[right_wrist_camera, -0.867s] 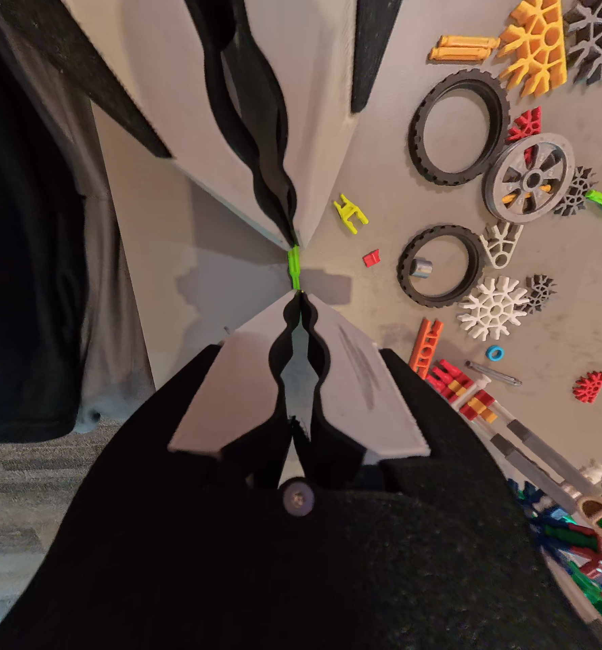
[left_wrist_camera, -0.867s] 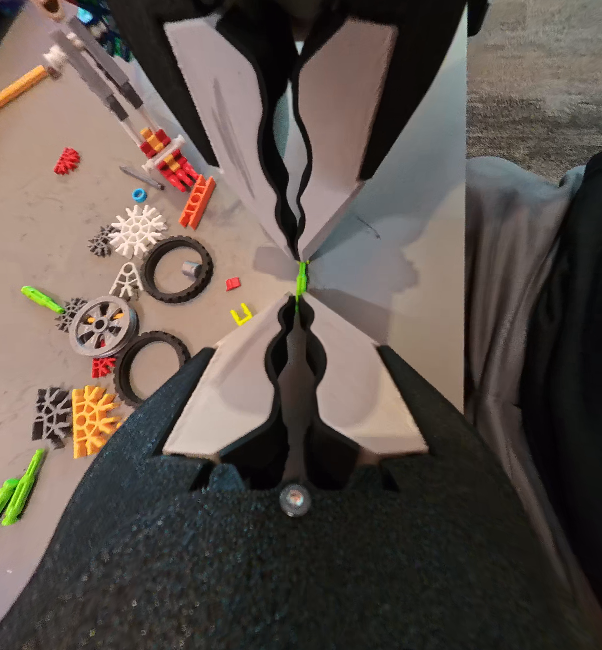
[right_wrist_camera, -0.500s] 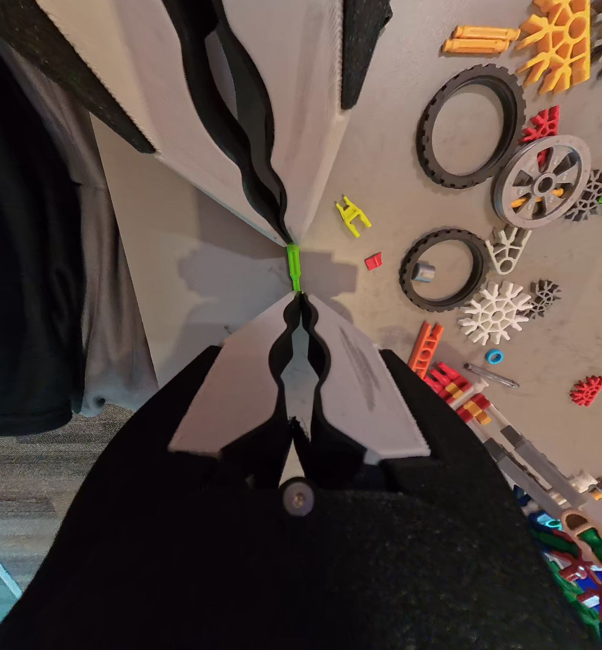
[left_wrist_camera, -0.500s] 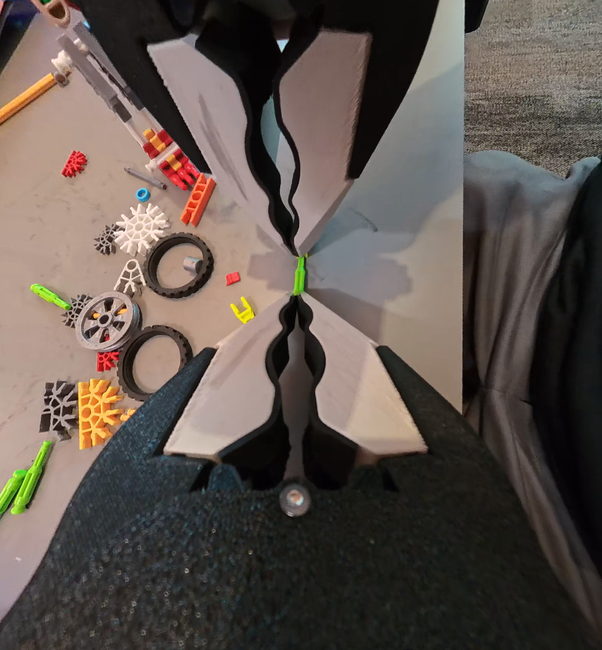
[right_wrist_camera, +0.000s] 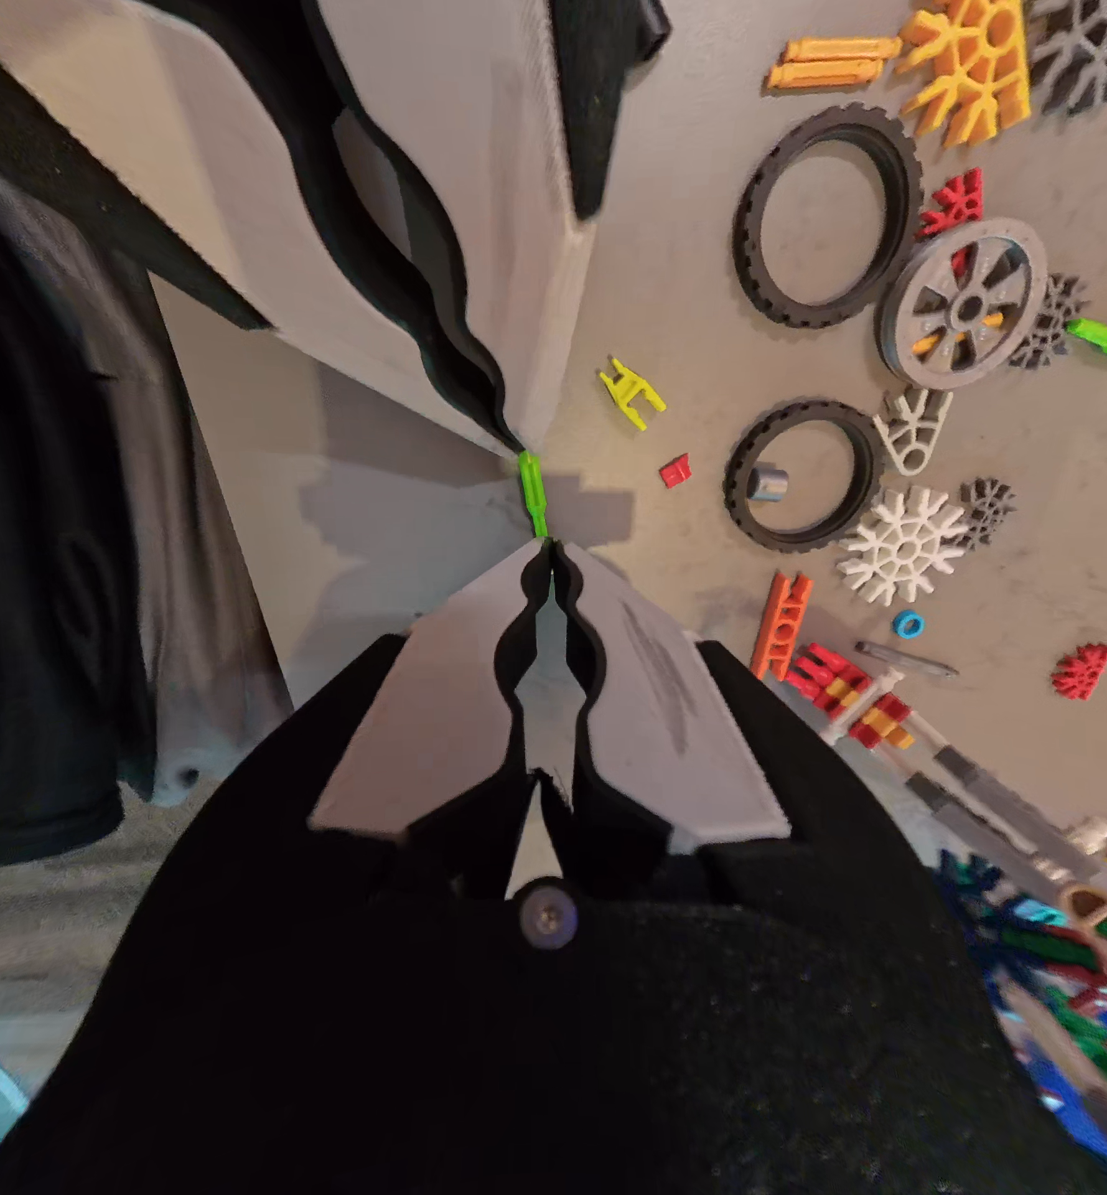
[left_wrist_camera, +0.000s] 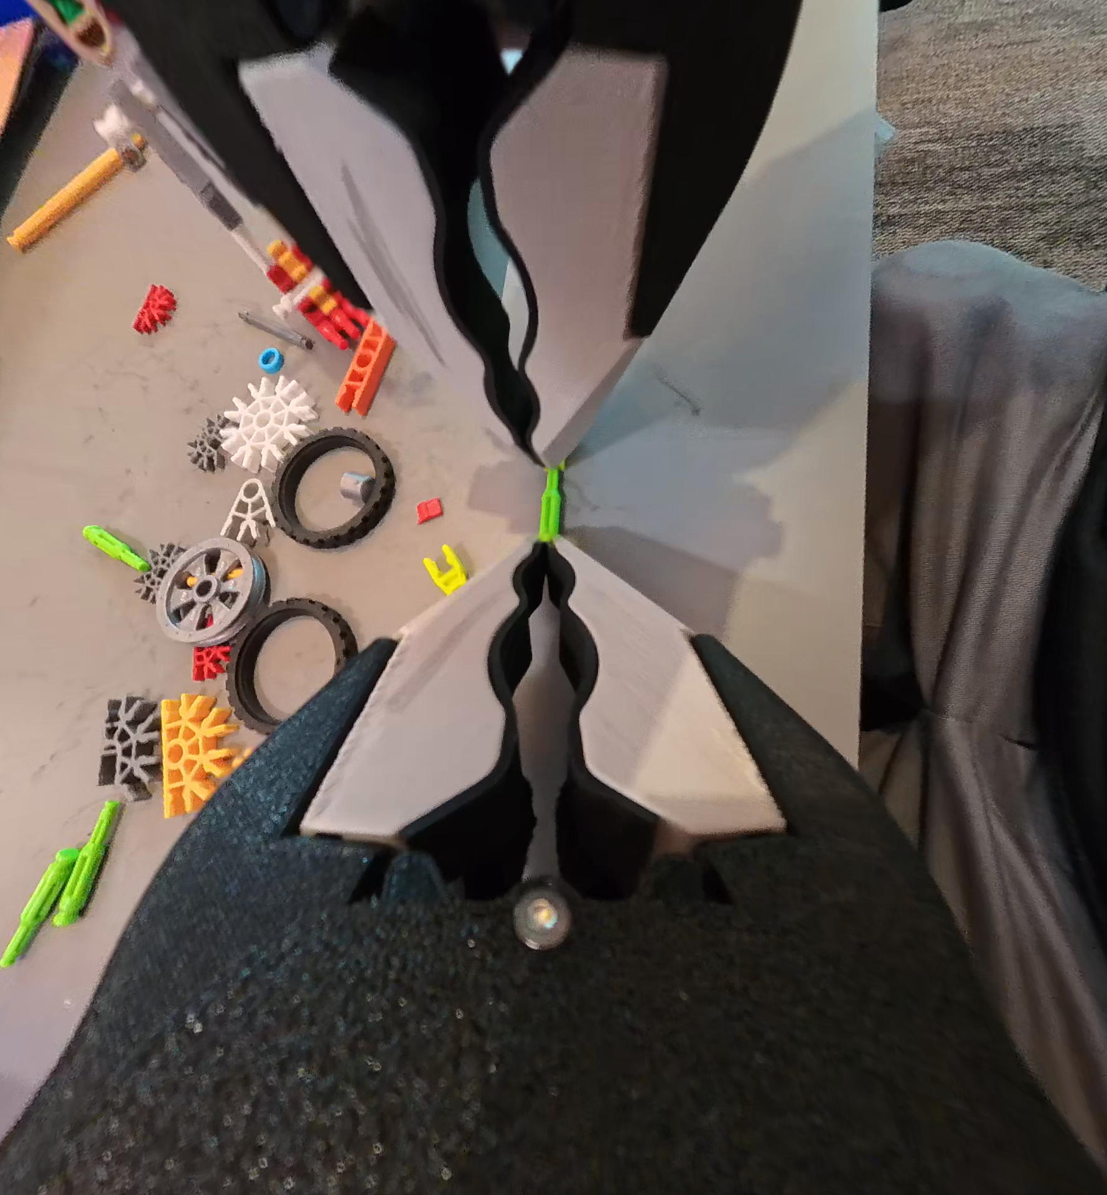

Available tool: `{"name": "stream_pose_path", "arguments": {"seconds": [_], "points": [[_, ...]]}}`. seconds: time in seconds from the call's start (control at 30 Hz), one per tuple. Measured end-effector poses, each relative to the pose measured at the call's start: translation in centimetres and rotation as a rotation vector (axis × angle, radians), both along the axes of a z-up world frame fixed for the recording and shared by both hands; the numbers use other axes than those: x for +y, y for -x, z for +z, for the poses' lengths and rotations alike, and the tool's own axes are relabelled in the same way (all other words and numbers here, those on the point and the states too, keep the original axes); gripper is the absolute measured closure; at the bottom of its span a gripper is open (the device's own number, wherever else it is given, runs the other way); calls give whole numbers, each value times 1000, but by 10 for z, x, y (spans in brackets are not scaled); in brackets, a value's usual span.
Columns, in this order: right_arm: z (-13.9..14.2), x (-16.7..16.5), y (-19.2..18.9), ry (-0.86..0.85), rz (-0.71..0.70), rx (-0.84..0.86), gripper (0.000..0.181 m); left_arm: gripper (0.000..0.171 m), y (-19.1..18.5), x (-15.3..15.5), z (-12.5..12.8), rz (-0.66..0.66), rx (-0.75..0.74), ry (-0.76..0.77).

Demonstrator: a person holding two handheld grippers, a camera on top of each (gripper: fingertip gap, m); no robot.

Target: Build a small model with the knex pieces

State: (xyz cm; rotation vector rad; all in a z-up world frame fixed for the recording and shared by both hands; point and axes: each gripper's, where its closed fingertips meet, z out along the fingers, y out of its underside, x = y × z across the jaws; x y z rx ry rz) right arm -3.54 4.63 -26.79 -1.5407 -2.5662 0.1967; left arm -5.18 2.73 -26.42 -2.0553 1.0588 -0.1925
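A short green rod [left_wrist_camera: 550, 504] is held in the air between my two grippers, tip to tip, above the grey table [left_wrist_camera: 53, 452]. My left gripper [left_wrist_camera: 543, 549] is shut on one end of the rod. My right gripper [right_wrist_camera: 547, 546] is shut on the other end of the green rod [right_wrist_camera: 531, 495]. In each view the other gripper comes in from the top and meets the rod head on. A small yellow clip [left_wrist_camera: 445, 569] and a tiny red piece [left_wrist_camera: 429, 509] lie on the table just beside the grippers.
Loose building parts lie on the table: two black tyres [left_wrist_camera: 334, 488], a grey wheel [left_wrist_camera: 211, 592], a white snowflake connector [left_wrist_camera: 270, 423], yellow [left_wrist_camera: 192, 753] and grey connectors, green rods [left_wrist_camera: 59, 886], an orange piece [left_wrist_camera: 364, 368]. The table edge and a person's grey clothing [left_wrist_camera: 990, 582] are close by.
More of the green rod shows between the two fingertips now, so the grippers have drawn slightly apart along it. Both stay shut on it.
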Motion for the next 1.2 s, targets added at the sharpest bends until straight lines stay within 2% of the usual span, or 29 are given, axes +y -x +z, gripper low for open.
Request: {"name": "stream_pose_path", "arguments": {"seconds": [0.03, 0.2, 0.27, 0.4, 0.57, 0.8, 1.0, 1.2], "points": [[1, -1, -1, 38, -28, 24, 181, 171, 0, 0, 0, 4, -8, 6], [11, 9, -6, 37, -93, 179, 175, 171, 3, -2, 1, -11, -26, 18], [13, 6, -9, 54, -80, 213, 166, 171, 2, -2, 3, -17, -44, 19], [7, -1, -11, 67, -64, 239, 164, 171, 5, 0, 4, -14, -41, 8], [-3, -3, -6, 74, -61, 276, 172, 171, 3, -1, 5, -24, -54, 5], [-2, -3, -5, 133, -48, 359, 173, 171, 1, -3, -4, -39, 10, 26], [-2, -3, -5, 155, -52, 452, 173, 171, 2, 1, 8, -23, -64, -10], [-2, -4, -5, 168, -47, 494, 173, 171, 2, 2, 1, -14, -50, 50]]}}
